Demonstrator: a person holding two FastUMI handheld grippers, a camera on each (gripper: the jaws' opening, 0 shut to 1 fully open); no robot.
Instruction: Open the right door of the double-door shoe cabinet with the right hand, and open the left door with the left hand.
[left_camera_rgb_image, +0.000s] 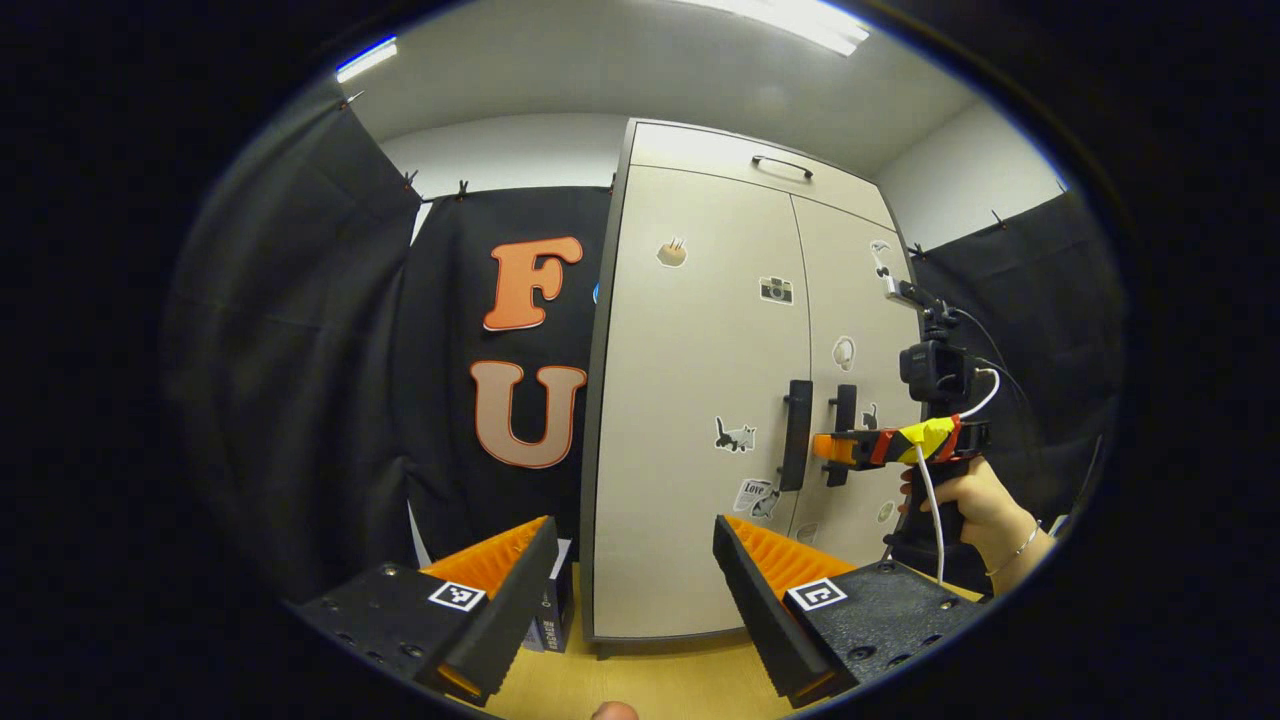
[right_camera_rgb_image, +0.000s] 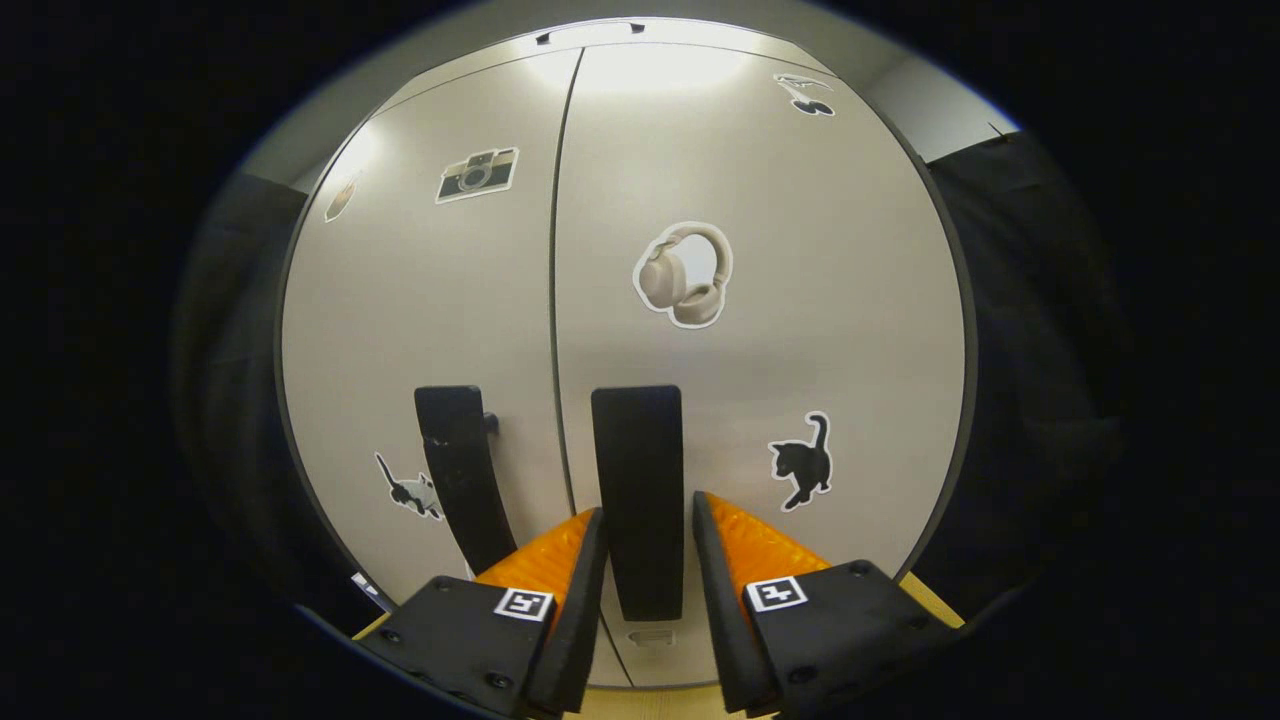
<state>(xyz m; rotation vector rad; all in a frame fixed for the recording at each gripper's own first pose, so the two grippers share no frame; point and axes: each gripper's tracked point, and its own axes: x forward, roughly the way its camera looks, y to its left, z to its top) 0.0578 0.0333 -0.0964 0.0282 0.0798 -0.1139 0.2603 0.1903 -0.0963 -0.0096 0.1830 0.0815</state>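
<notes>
**A:** so what's the room looking like? I'm seeing a tall beige double-door shoe cabinet (left_camera_rgb_image: 700, 400) standing on a pale wooden floor (left_camera_rgb_image: 650, 680), black cloth hanging on both sides of it, a white ceiling with strip lights glowing overhead

**B:** yep, and both doors are sitting flush, closed. Little stickers are dotting them: a camera, headphones (right_camera_rgb_image: 683, 275), a couple of cats. There's a small dark box (left_camera_rgb_image: 550, 610) sitting on the floor just beside the cabinet's left bottom corner

**A:** where's the right gripper (right_camera_rgb_image: 648, 545) hanging out?

**B:** right up at the right door (right_camera_rgb_image: 760, 300). Its fingers are straddling the black vertical bar handle (right_camera_rgb_image: 637, 500) of that door, one on each side, gap narrow. Can't tell if the pads are actually pressing on it though. In the left gripper view you can see it (left_camera_rgb_image: 830, 447) with a hand (left_camera_rgb_image: 975, 500) gripping its grip

**A:** and the left gripper (left_camera_rgb_image: 635, 545)?

**B:** spread wide, holding nothing, hovering well back from the cabinet. The left door (left_camera_rgb_image: 700, 380) and its black bar handle (left_camera_rgb_image: 796, 435) are sitting ahead of it, a bit right of its fingers
</notes>
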